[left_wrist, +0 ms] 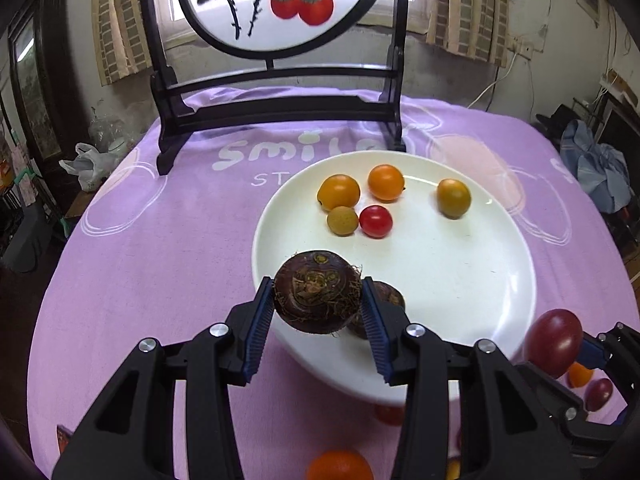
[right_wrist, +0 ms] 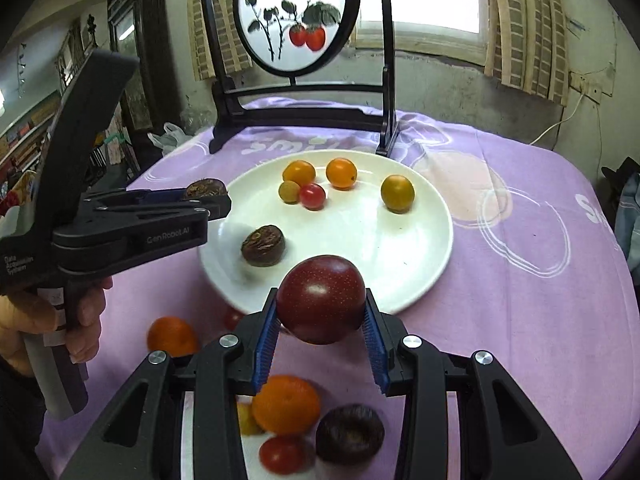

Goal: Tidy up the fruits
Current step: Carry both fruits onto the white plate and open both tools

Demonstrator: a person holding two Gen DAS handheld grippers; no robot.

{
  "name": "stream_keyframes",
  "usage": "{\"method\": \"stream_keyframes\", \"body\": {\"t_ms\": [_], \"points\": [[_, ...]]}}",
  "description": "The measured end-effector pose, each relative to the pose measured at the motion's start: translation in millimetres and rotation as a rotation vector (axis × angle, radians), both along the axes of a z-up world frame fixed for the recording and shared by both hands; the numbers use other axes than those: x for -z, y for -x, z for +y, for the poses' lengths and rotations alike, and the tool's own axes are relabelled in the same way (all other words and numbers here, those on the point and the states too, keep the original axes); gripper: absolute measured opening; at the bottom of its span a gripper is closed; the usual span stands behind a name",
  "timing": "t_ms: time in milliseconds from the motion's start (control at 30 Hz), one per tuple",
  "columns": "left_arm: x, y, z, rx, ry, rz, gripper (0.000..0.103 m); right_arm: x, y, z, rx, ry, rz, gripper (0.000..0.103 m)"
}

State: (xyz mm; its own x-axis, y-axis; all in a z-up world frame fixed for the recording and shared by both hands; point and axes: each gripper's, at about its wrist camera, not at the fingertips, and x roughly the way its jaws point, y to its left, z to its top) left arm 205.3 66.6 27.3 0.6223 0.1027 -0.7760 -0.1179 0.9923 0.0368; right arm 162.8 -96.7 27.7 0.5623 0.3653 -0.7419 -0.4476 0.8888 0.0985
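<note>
We have a fruit in each claw and both are bound for the white plate [right_wrist: 420, 216] on the desk [right_wrist: 520, 320]. Our left claw [left_wrist: 318, 304] is pinching a dark, hairy water chestnut [left_wrist: 318, 292] between its blue pads, hovering over the plate's rim at about 7 o'clock. A second chestnut [right_wrist: 263, 245] already lies on the plate just inside that edge. Our right claw [right_wrist: 322, 320] is pinching a smooth dark-red plum [right_wrist: 321, 299], held above the near rim at about 6 o'clock.

To do this well, we judge the chestnut should go down next to its twin, low and gentle, before the pads spread, so it does not roll. The small orange, yellow and red tomatoes [right_wrist: 312, 196] cluster toward 12 o'clock, with one yellow one [right_wrist: 397, 193] apart at 2 o'clock. The plum, round and slick, probably wants the bare patch at 4 o'clock. We should lower one at a time, keeping the two claws from crowding each other. More fruit, including an orange [right_wrist: 286, 404], waits on the purple cloth below.
</note>
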Motion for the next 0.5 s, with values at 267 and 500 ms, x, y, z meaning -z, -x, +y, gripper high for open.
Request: {"method": "stream_keyframes", "body": {"t_ms": [267,500], "points": [[16.4,-11.1,-2.0,-0.018,-0.005,0.025,0.066,15.9,-11.1,6.7,0.020,-0.026,0.056,0.049],[2.7,24.8,-7.1,-0.011,0.034,-0.005,0.066,3.7,26.0,-11.1,0.001,-0.030,0.007,0.049]]}}
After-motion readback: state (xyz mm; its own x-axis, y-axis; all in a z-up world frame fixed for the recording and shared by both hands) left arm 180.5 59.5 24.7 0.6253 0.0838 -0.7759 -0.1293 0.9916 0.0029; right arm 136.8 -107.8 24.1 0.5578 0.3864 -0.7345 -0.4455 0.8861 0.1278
